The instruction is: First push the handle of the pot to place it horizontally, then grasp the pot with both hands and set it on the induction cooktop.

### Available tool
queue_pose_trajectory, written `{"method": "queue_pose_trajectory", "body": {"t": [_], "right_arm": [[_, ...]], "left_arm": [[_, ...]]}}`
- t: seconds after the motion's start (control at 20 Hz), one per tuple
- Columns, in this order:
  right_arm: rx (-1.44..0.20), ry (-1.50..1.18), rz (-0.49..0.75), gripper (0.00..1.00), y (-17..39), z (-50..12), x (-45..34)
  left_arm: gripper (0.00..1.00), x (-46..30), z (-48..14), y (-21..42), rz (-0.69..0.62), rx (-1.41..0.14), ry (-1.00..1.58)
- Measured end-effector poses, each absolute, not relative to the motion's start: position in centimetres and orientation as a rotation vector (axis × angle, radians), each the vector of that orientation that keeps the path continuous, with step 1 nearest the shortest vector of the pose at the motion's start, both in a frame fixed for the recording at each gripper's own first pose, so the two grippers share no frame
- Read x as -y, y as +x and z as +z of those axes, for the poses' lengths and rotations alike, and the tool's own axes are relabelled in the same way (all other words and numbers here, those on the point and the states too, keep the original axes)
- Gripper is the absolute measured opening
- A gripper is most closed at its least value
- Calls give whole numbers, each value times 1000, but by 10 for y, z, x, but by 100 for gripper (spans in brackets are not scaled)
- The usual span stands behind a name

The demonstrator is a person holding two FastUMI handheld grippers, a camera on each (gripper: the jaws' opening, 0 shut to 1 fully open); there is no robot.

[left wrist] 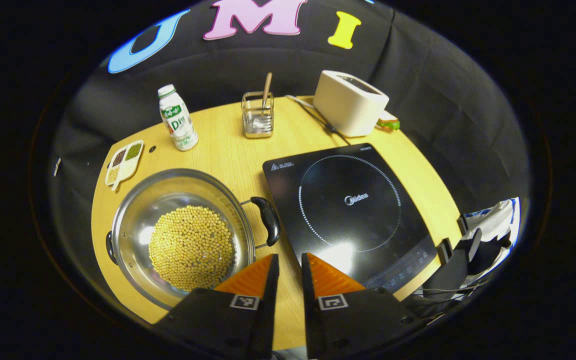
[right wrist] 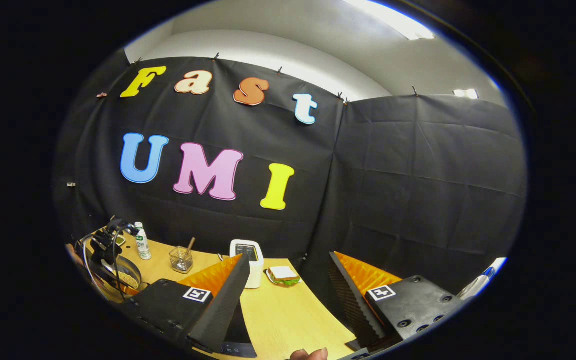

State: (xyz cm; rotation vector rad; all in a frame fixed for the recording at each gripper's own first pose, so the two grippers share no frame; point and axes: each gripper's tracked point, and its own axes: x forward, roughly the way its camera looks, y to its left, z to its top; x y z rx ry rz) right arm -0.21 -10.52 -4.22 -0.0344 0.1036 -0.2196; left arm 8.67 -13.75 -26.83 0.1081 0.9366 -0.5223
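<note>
A steel pot [left wrist: 133,215] holding yellow beans sits on the left of the wooden table [left wrist: 228,155]. One black handle [left wrist: 268,220] points toward the black induction cooktop [left wrist: 350,210] beside it, and the other handle [left wrist: 110,247] is on the far side. My left gripper [left wrist: 289,257] hovers just short of the near handle, over the strip between pot and cooktop. Its fingers are drawn close with nothing between them. My right gripper [right wrist: 288,257] is open and raised over the table's right side, facing the wall. It also appears at the table's right edge [left wrist: 460,252].
At the back stand a white toaster [left wrist: 350,102], a glass holder with a stick [left wrist: 258,115] and a drink bottle [left wrist: 178,120]. A small dish of grains [left wrist: 124,162] lies left of the pot. A sandwich [right wrist: 283,275] sits by the toaster. A fingertip [right wrist: 310,354] is at the bottom.
</note>
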Motion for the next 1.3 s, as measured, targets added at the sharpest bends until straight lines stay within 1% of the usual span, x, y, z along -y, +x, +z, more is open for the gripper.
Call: {"method": "queue_pose_trajectory", "body": {"t": [0.1,0.15,0.2,0.25,0.3,0.35,0.55,0.8,1.0,1.1,1.3], "right_arm": [[-100,-42,-185,97,3,-40,87],[-103,-33,-168,98,4,-39,77],[-104,-17,-149,98,9,-37,66],[-102,-1,-132,98,12,-36,56],[-101,7,-114,98,16,-36,45],[-102,6,-97,98,18,-36,35],[-100,7,-15,98,33,-33,-8],[-157,53,117,98,49,-50,-69],[-205,37,206,98,64,-71,-112],[-271,45,272,98,69,-95,-140],[-467,105,380,98,73,-156,-194]], "left_arm": [[52,126,-245,84,-524,-869,98],[65,119,-235,81,-524,-845,81],[75,112,-225,77,-525,-826,65],[92,102,-218,75,-512,-807,60],[96,89,-213,74,-495,-785,56],[99,77,-208,74,-474,-767,58],[96,32,-198,70,-413,-709,34],[96,-33,-191,74,-333,-629,23],[96,-80,-198,79,-267,-606,1],[95,-109,-211,82,-218,-629,-6],[96,-151,-247,97,-148,-702,-80]]}}
